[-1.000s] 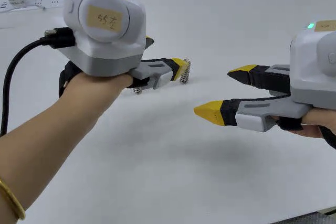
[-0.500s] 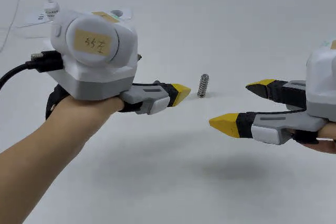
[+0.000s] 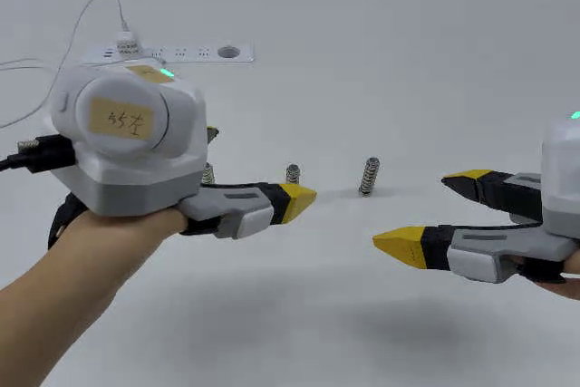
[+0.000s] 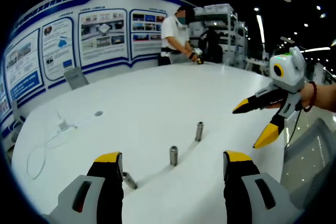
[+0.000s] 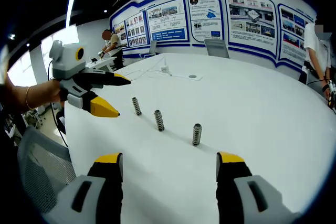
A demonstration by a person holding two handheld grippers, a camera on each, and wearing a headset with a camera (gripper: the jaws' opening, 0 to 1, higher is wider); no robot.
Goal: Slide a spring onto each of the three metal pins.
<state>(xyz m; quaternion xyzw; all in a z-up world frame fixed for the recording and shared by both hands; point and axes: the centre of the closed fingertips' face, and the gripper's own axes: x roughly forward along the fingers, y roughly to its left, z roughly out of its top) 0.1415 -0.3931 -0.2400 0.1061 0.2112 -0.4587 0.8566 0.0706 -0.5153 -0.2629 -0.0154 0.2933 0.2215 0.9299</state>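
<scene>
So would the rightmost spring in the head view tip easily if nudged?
Likely yes: the rightmost spring stands tall and thin on a small foot on the table. Once down, its round form would probably roll. Its open coils may give when squeezed.

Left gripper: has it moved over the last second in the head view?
Yes. The left gripper drew back toward the person: a second ago its tip was at the springs; now there is a clear gap.

Left gripper [image 5: 121, 98] drawn back from end spring [image 3: 369, 176].
</scene>
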